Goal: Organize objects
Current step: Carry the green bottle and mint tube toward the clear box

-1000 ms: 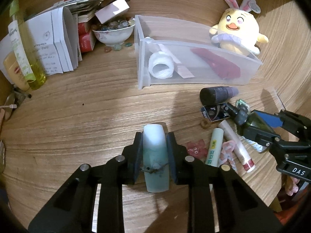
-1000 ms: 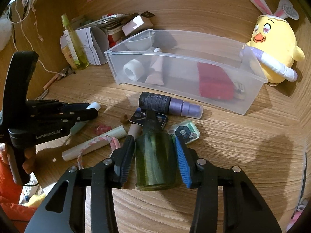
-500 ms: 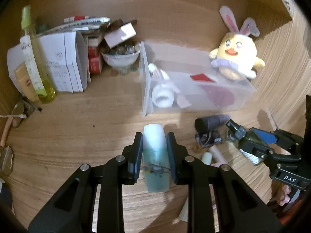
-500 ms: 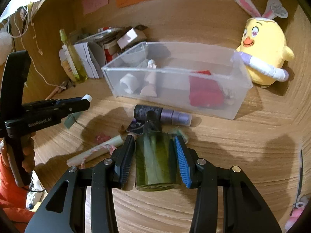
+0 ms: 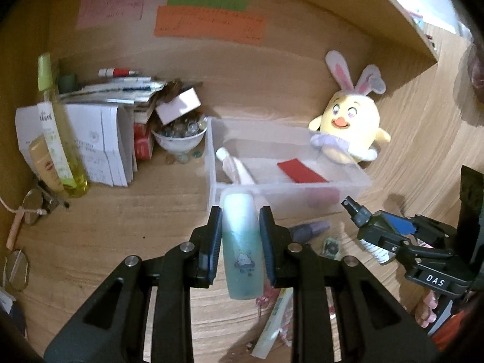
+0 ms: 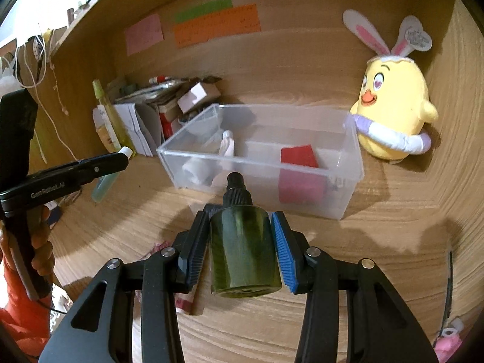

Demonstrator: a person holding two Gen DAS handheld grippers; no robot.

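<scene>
Two bottles are held: the pale tube in the left gripper, the green bottle in the right gripper; either could be dropped beside the box if released early.

Black tongs, blue ribbed pads, orange sleeve.

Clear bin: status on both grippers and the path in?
Left gripper shut on pale teal bottle. Right gripper shut on green spray bottle. Clear bin ahead, partly filled; nothing blocking.

"DAS" on right hand-held gripper; "GenRobot.AI" on left hand-held gripper; other labels unreadable.
</scene>
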